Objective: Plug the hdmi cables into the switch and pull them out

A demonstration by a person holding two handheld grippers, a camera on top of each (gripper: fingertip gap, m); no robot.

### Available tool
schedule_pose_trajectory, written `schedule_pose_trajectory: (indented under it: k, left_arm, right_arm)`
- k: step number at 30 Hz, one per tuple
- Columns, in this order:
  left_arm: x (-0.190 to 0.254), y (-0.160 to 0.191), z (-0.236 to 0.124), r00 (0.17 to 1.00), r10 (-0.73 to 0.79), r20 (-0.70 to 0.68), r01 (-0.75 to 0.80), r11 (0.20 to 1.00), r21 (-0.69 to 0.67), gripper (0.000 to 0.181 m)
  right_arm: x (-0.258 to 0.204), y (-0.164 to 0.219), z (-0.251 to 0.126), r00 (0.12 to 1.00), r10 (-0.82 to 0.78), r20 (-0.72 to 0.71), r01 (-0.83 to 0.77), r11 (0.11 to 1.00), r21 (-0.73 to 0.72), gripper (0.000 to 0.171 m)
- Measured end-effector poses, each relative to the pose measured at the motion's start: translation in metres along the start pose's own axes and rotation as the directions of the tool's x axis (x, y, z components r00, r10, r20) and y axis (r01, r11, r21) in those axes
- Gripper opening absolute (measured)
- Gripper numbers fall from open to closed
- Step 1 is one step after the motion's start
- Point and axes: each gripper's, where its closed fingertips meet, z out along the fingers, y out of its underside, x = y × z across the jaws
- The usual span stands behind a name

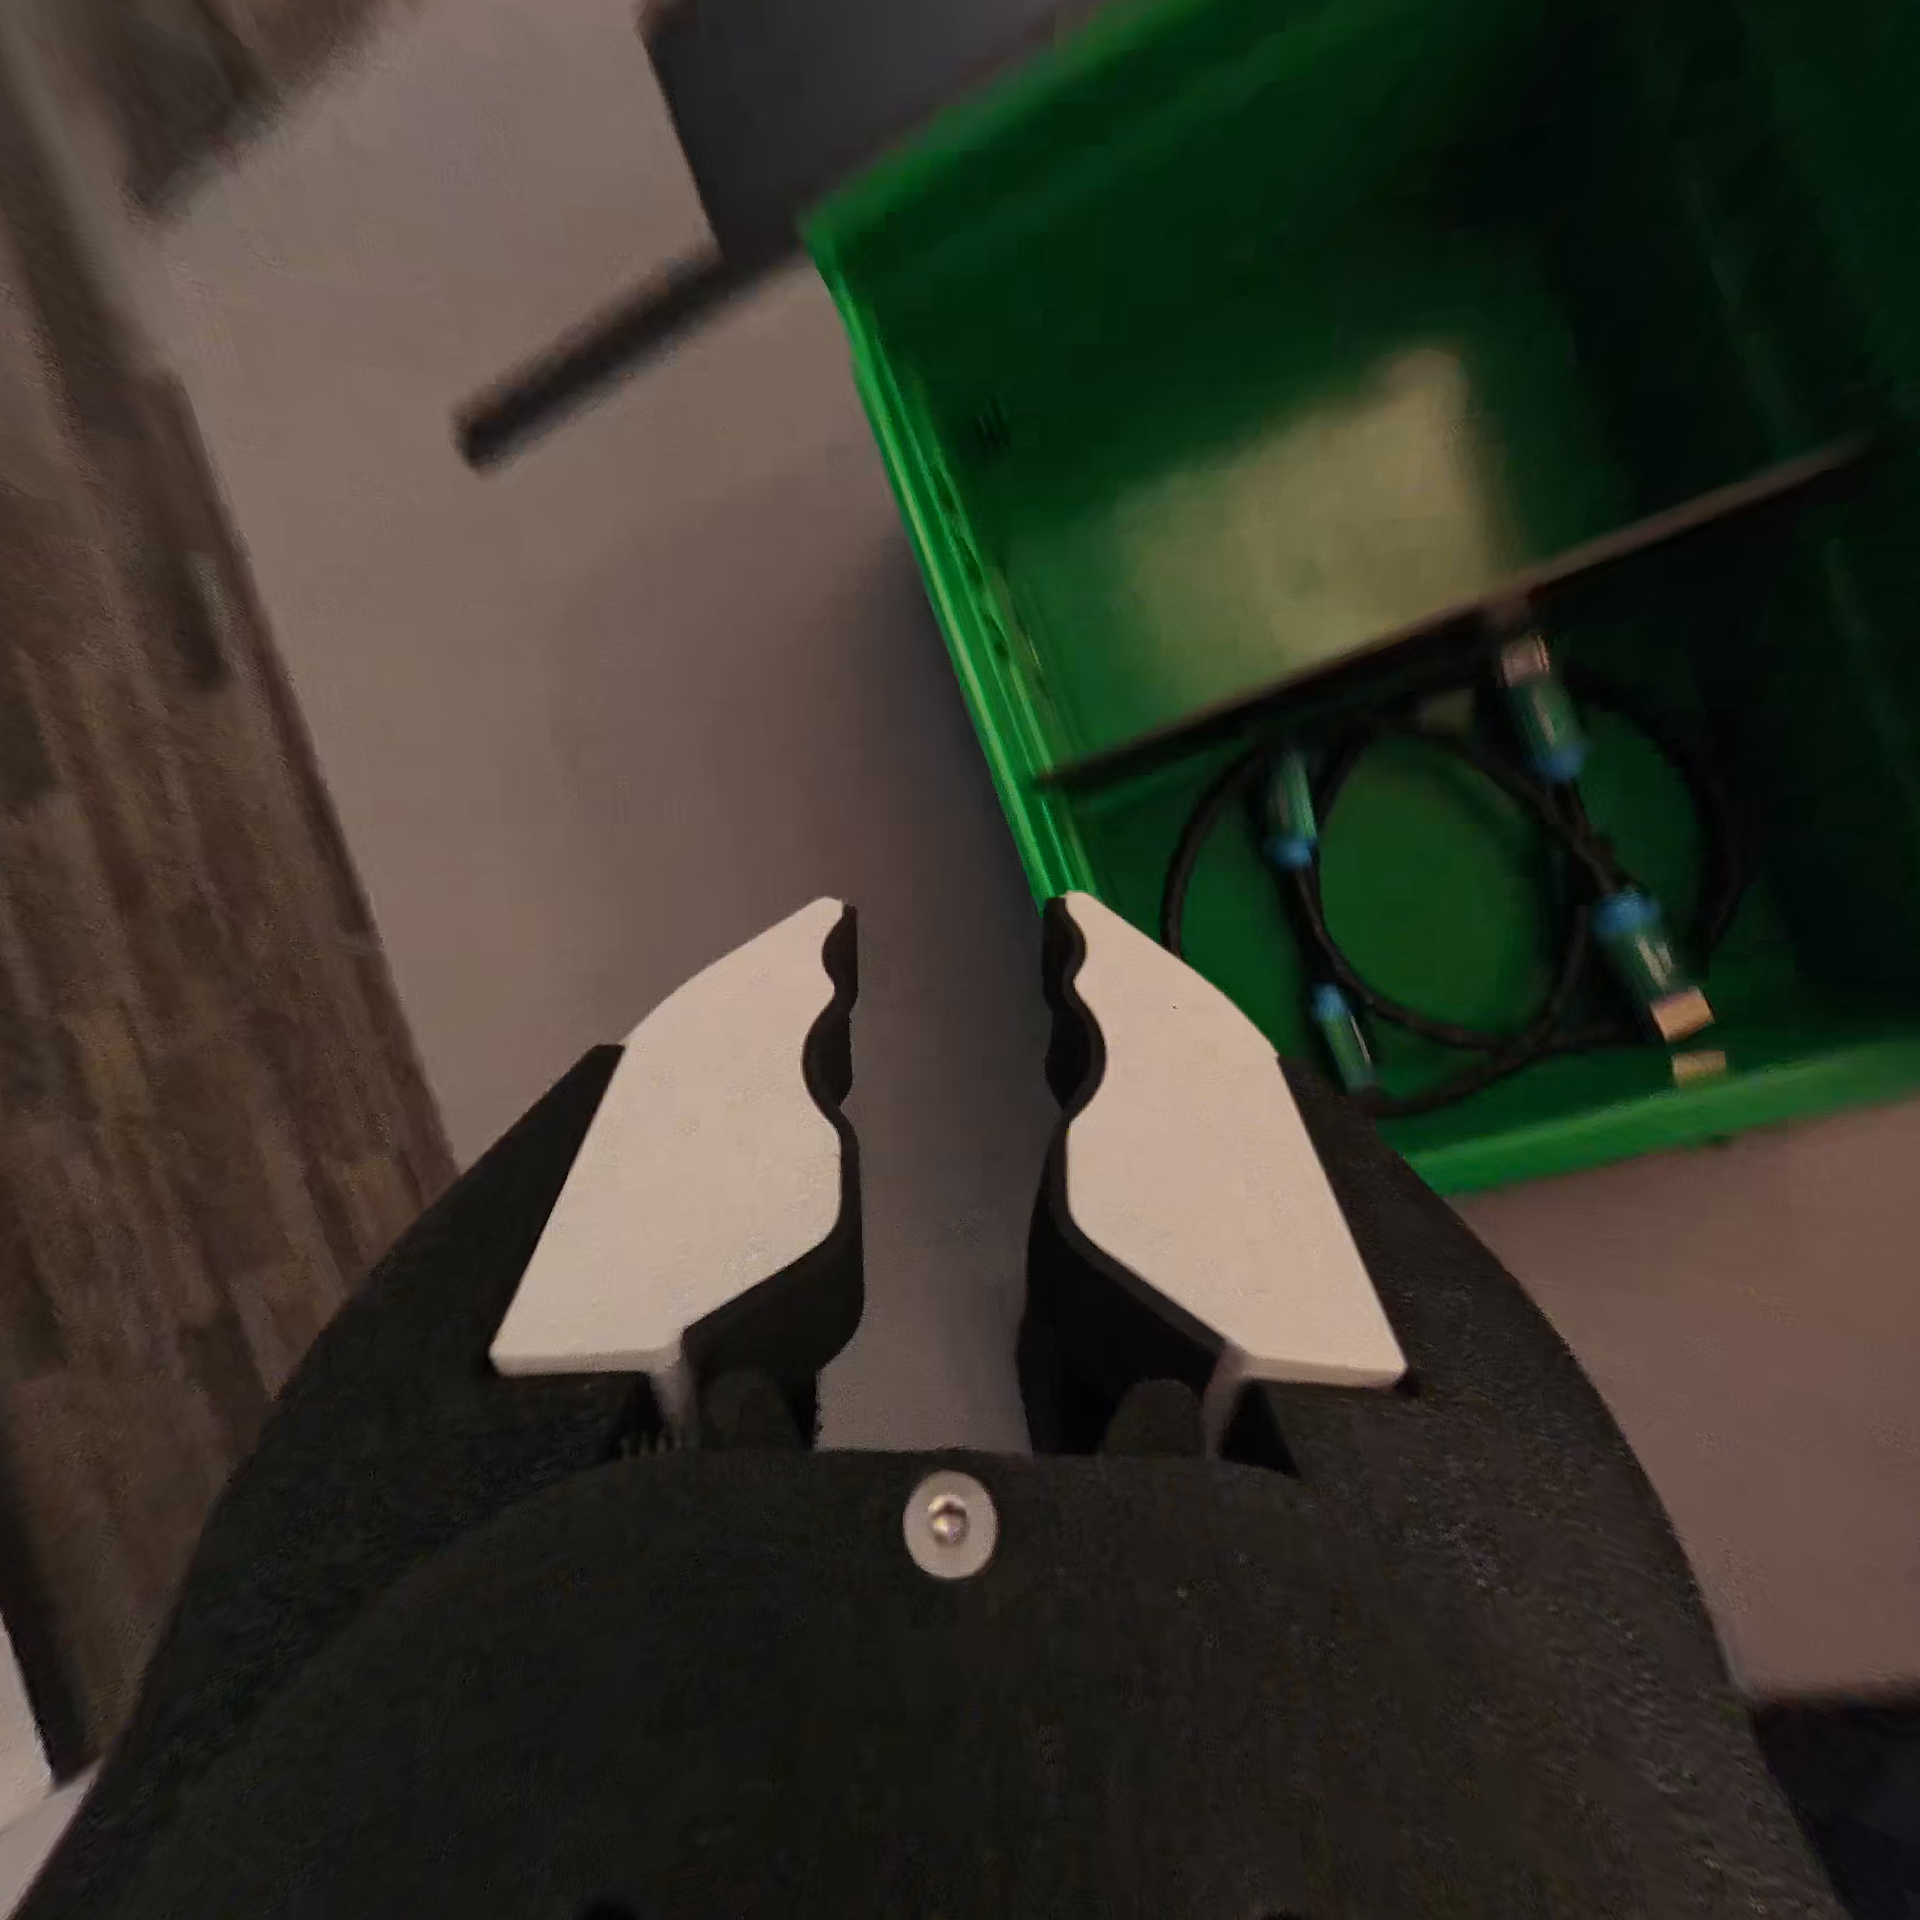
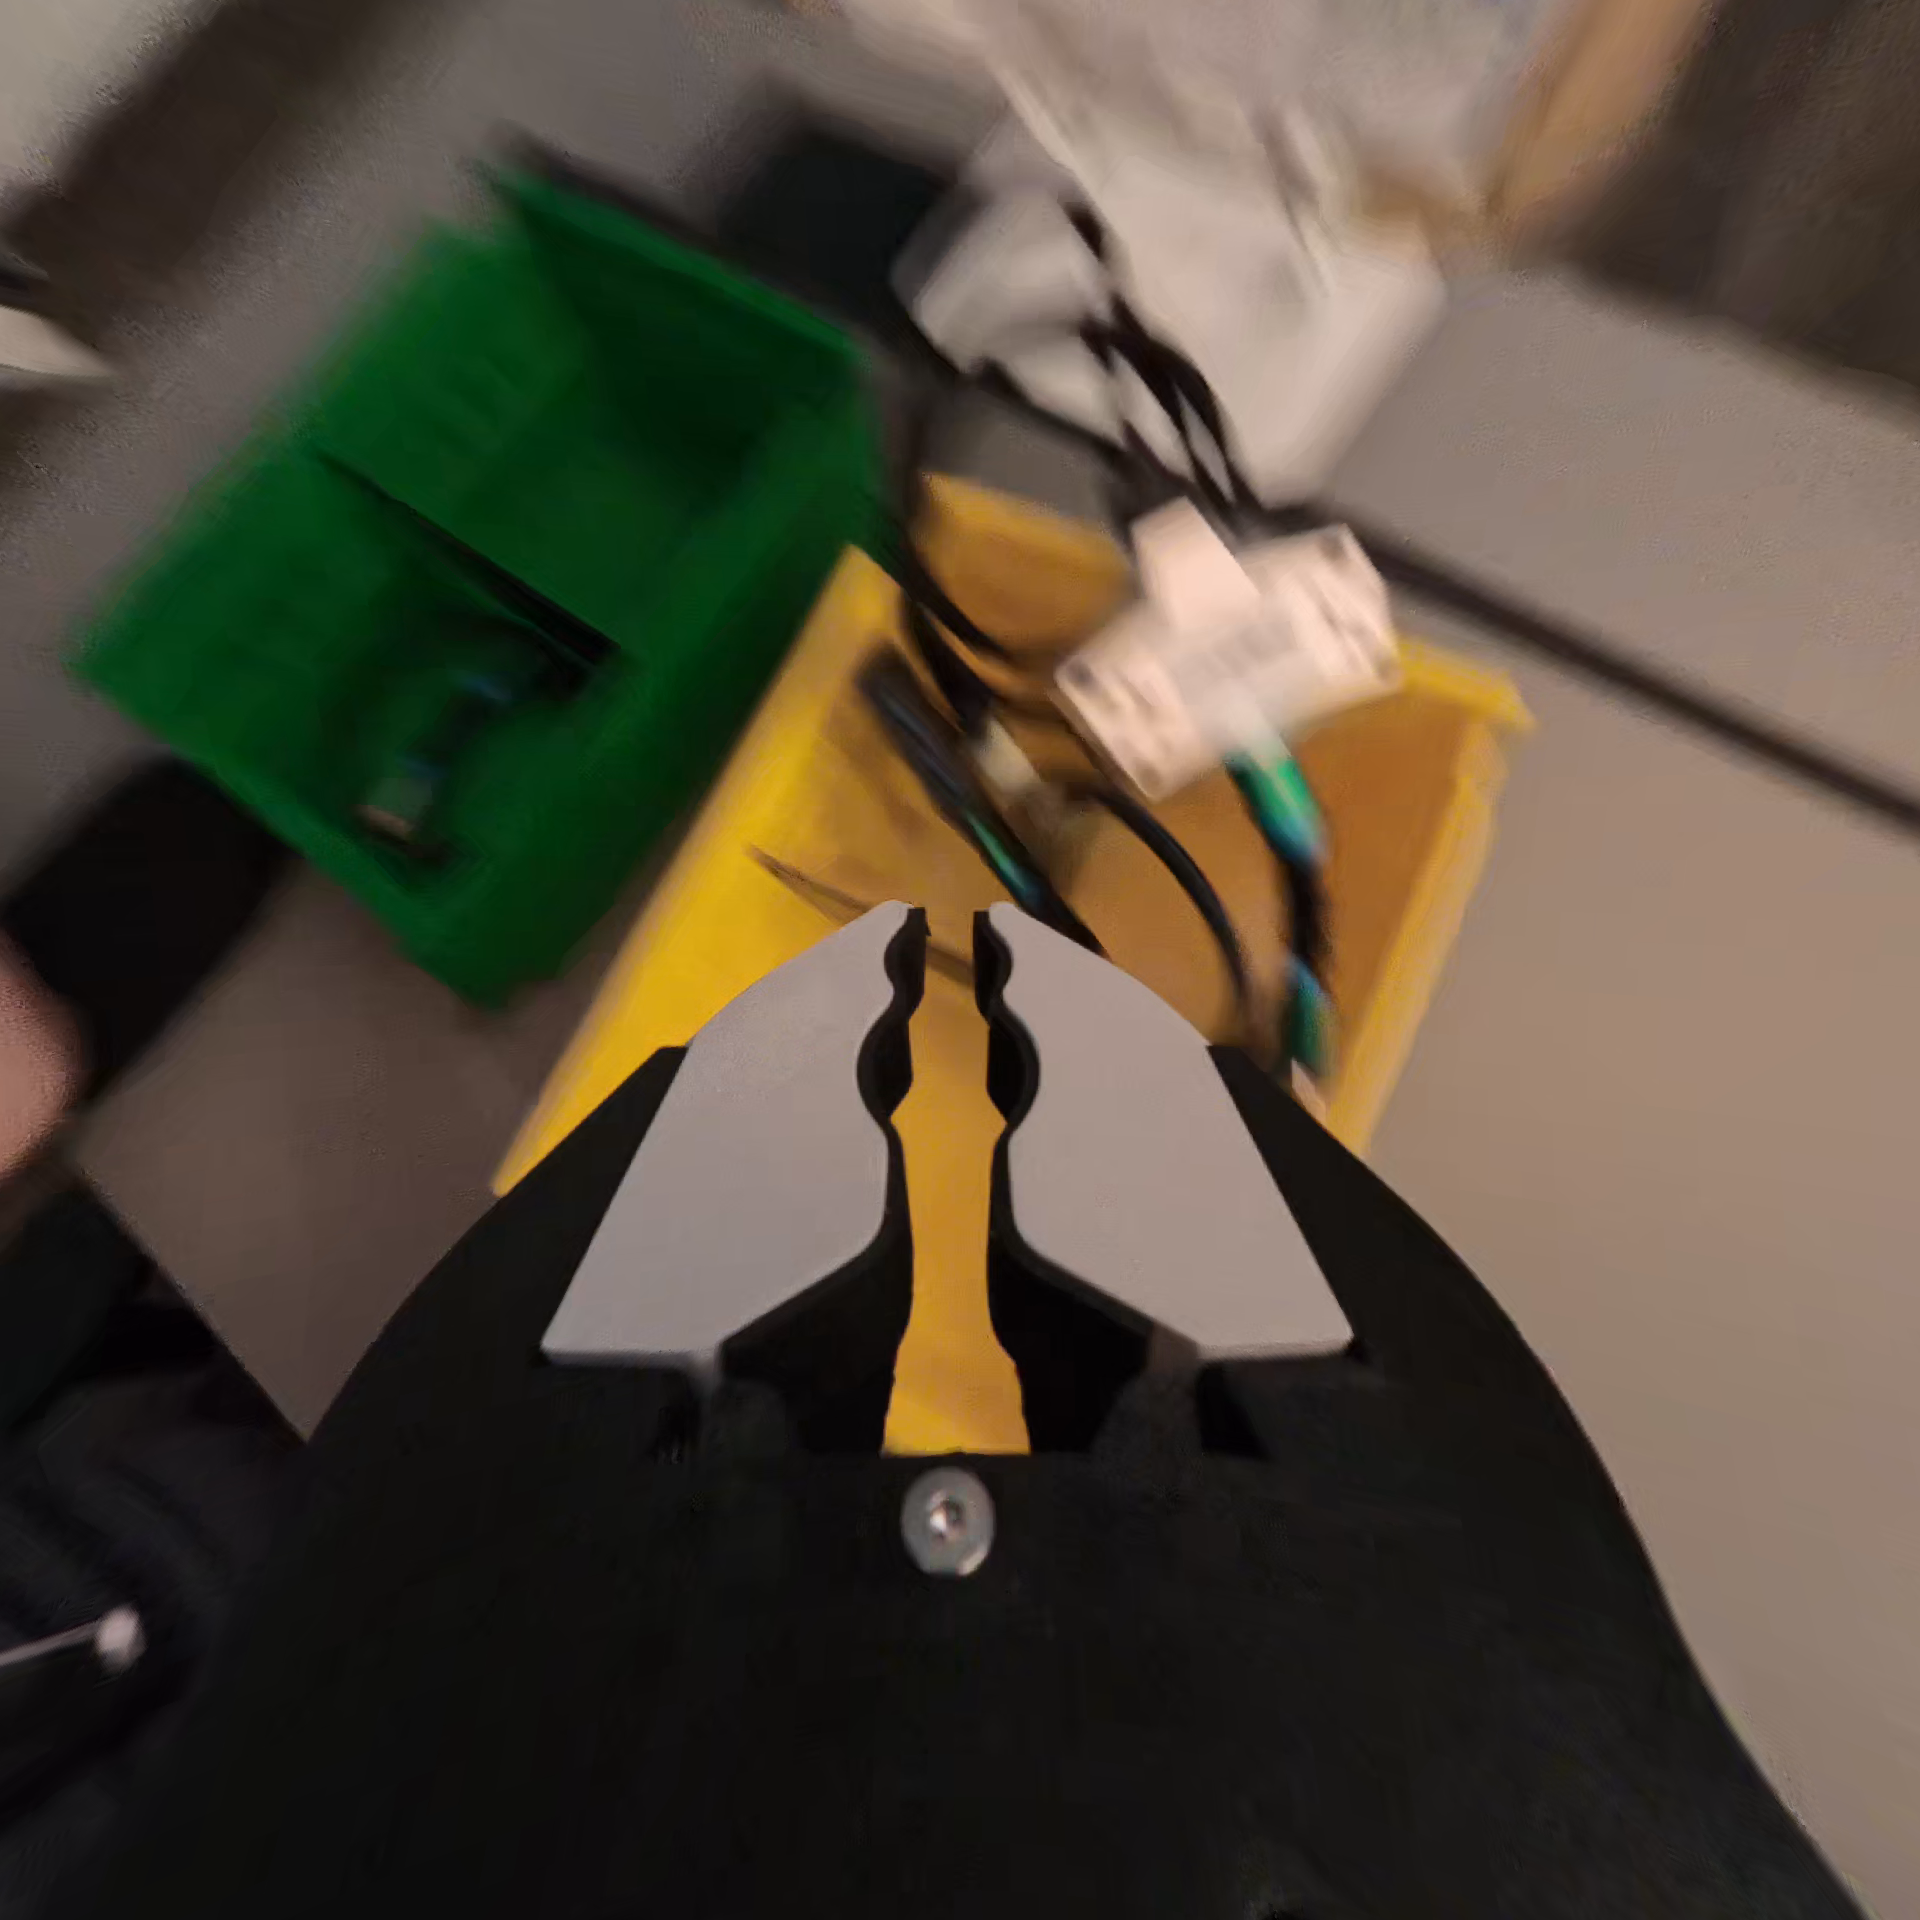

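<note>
In the left wrist view a green bin [image 1: 935,436] holds coiled black HDMI cables [image 1: 1455,894] with green plugs in its near compartment, behind a dark divider. My left gripper [image 1: 949,914] is open and empty, above the grey table just left of the bin's corner. In the blurred right wrist view a white switch [image 2: 1226,644] with cables plugged in hangs over a yellow bin [image 2: 727,987]. A green plug [image 2: 1288,800] hangs from it. My right gripper [image 2: 949,920] is nearly closed with a narrow gap, empty, above the yellow bin's near side.
The green bin [image 2: 499,468] stands left of the yellow bin in the right wrist view. A white object [image 2: 1195,239] with black cables lies behind. A dark strip [image 1: 592,364] lies on the grey table. A wood-patterned surface [image 1: 125,831] runs along the left. The tips of one gripper are about 40 cm away from the tips of the other. The white switch [image 2: 1226,644] is about 15 cm from my right fingertips and 40 cm from my left.
</note>
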Motion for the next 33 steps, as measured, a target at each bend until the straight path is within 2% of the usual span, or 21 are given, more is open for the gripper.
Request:
schedule_pose_trajectory:
  k: [2, 4, 7, 10, 14, 16, 20, 23, 25, 28, 31, 33]
  left_arm:
    - [-0.002, -0.026, -0.014, 1.000, -0.008, 0.027, 0.003, 0.989, 0.147, 0.032]
    - [-0.002, -0.048, -0.028, 0.998, -0.018, 0.063, 0.000, 0.962, 0.274, 0.034]
    - [0.000, -0.065, -0.049, 0.993, -0.021, 0.118, -0.027, 0.919, 0.394, 0.042]
    - [0.003, -0.079, -0.069, 0.986, -0.035, 0.163, -0.053, 0.861, 0.506, 0.044]
    - [0.004, -0.094, -0.090, 0.981, -0.077, 0.181, -0.053, 0.782, 0.621, 0.049]
    - [0.003, -0.099, -0.099, 0.977, -0.101, 0.187, -0.052, 0.740, 0.671, 0.052]
    - [0.006, -0.107, -0.106, 0.971, -0.102, 0.216, -0.087, 0.691, 0.718, 0.050]
    - [0.012, -0.108, -0.104, 0.973, -0.084, 0.213, -0.096, 0.697, 0.711, 0.050]
    - [0.015, -0.108, -0.102, 0.976, -0.069, 0.209, -0.100, 0.704, 0.703, 0.050]
    - [0.019, -0.108, -0.100, 0.979, -0.057, 0.194, -0.097, 0.711, 0.696, 0.050]
    - [0.022, -0.110, -0.099, 0.980, -0.049, 0.194, -0.102, 0.713, 0.694, 0.050]
    - [0.026, -0.110, -0.097, 0.980, -0.037, 0.194, -0.110, 0.717, 0.688, 0.050]
  right_arm:
    - [-0.061, -0.036, 0.010, 0.979, -0.099, 0.177, 0.057, 0.972, 0.228, 0.010]
    - [-0.101, -0.061, 0.033, 0.951, -0.116, 0.287, 0.017, 0.944, 0.328, 0.020]
    - [-0.118, -0.073, 0.099, 0.962, -0.016, 0.274, -0.044, 0.976, 0.213, 0.022]
    - [-0.111, -0.057, 0.160, 0.993, 0.018, 0.121, -0.016, 1.000, -0.013, 0.023]
    - [-0.095, -0.043, 0.199, 0.998, 0.015, -0.065, -0.027, 0.981, -0.193, 0.023]
    - [-0.085, -0.038, 0.209, 0.990, 0.025, -0.138, -0.060, 0.964, -0.258, 0.018]
    - [-0.093, -0.034, 0.222, 0.985, 0.115, -0.126, -0.151, 0.931, -0.333, 0.015]
    - [-0.092, -0.031, 0.225, 0.980, 0.125, -0.158, -0.177, 0.909, -0.378, 0.009]
    - [-0.092, -0.032, 0.219, 0.976, 0.122, -0.180, -0.187, 0.894, -0.406, 0.015]
    - [-0.079, -0.036, 0.207, 0.968, 0.028, -0.251, -0.134, 0.900, -0.416, 0.014]
    - [-0.072, -0.036, 0.207, 0.959, 0.063, -0.276, -0.176, 0.896, -0.407, 0.006]
    - [-0.072, -0.035, 0.207, 0.958, 0.075, -0.278, -0.192, 0.887, -0.420, 0.006]
